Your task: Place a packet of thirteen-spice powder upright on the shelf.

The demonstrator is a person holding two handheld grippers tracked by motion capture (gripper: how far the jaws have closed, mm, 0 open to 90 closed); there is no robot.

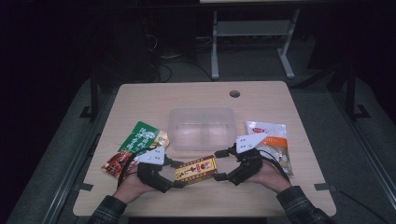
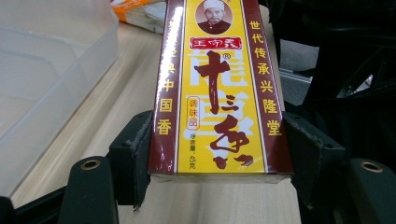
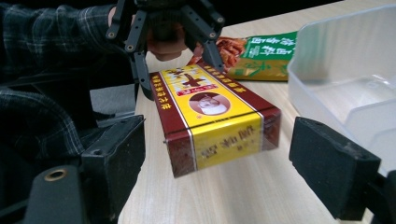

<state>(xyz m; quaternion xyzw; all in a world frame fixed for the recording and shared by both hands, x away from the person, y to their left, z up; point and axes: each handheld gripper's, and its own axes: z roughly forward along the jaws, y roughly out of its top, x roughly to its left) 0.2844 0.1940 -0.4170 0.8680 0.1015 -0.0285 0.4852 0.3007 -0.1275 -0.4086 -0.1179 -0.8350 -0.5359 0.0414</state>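
Note:
A yellow and dark-red box (image 1: pixel 196 169) with Chinese print hangs a little above the table's front middle. My left gripper (image 1: pixel 176 173) is shut on its left end; in the left gripper view both pads press the long sides of the box (image 2: pixel 217 93), with the left gripper (image 2: pixel 217 154) around its near end. My right gripper (image 1: pixel 219 164) stands open at the box's other end. In the right gripper view the box (image 3: pixel 215 121) points at me between the wide-apart jaws of the right gripper (image 3: pixel 217 158) without touching them. The left gripper (image 3: pixel 177 46) holds its far end.
A clear plastic container (image 1: pixel 201 128) sits mid-table behind the box. A green and red snack packet (image 1: pixel 140 144) lies at the left, and a white and orange packet (image 1: pixel 271 140) at the right. The table's front edge runs under the person's hands.

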